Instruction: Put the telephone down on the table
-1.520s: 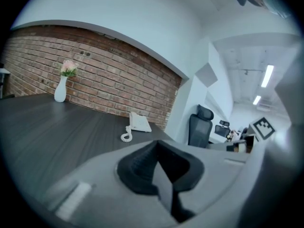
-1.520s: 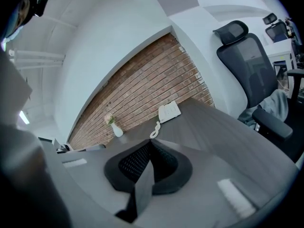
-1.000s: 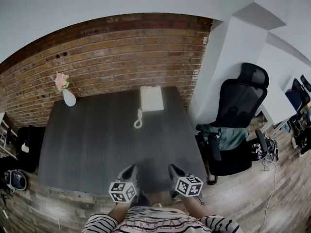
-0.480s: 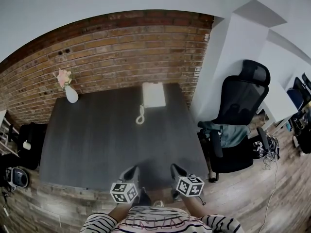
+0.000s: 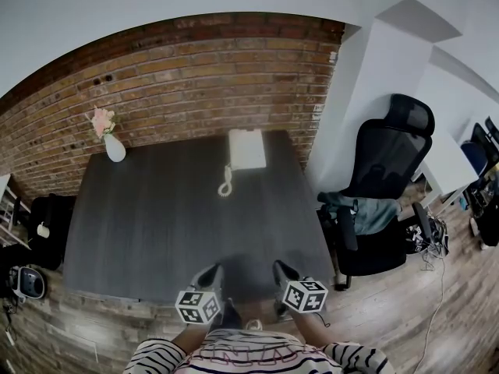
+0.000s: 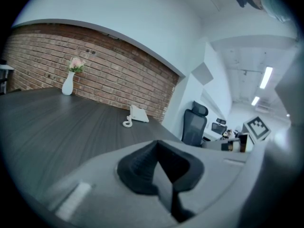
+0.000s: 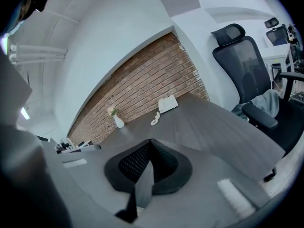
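Telephone (image 5: 246,148) lies on the desk (image 5: 156,224) at its far edge, toward the far right corner. Vase (image 5: 114,148) stands at the far left corner. Left gripper (image 5: 210,273) and right gripper (image 5: 281,272) are at the near edge, jaws pressed together, empty.

The telephone (image 5: 246,148) lies on the table (image 5: 140,224), close to the brick wall (image 5: 179,76).

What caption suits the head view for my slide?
Left gripper and right gripper, both shut and empty, hover at the table's near edge; the white telephone sits at the far edge.
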Available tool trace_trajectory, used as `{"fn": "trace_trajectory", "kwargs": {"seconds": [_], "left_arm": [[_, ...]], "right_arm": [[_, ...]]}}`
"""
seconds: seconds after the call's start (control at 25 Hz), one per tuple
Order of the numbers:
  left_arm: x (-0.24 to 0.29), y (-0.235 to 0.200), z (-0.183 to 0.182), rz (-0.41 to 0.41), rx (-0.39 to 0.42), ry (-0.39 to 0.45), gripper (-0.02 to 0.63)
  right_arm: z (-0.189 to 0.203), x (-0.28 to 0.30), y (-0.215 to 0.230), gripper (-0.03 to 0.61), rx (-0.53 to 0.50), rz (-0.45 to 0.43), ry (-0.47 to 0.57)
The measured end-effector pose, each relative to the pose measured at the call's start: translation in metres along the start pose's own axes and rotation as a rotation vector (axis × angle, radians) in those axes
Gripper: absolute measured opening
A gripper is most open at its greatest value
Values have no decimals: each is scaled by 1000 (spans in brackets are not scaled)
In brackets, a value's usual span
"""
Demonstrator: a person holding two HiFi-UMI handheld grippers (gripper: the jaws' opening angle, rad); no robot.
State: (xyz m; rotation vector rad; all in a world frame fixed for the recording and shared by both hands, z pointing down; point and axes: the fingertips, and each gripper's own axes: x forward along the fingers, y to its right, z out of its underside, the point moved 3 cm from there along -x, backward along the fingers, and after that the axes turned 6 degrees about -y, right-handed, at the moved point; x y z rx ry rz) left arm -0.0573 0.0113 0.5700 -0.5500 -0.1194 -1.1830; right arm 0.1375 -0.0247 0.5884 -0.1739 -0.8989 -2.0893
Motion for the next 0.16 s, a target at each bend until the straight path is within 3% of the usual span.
{"fn": "trace_trajectory", "kwargs": {"seconds": [0.16], "left_arm": [[3,-1,0,3,-4,1,2]], "right_arm": [[-2,2,2,0,-3,4,-2]]}}
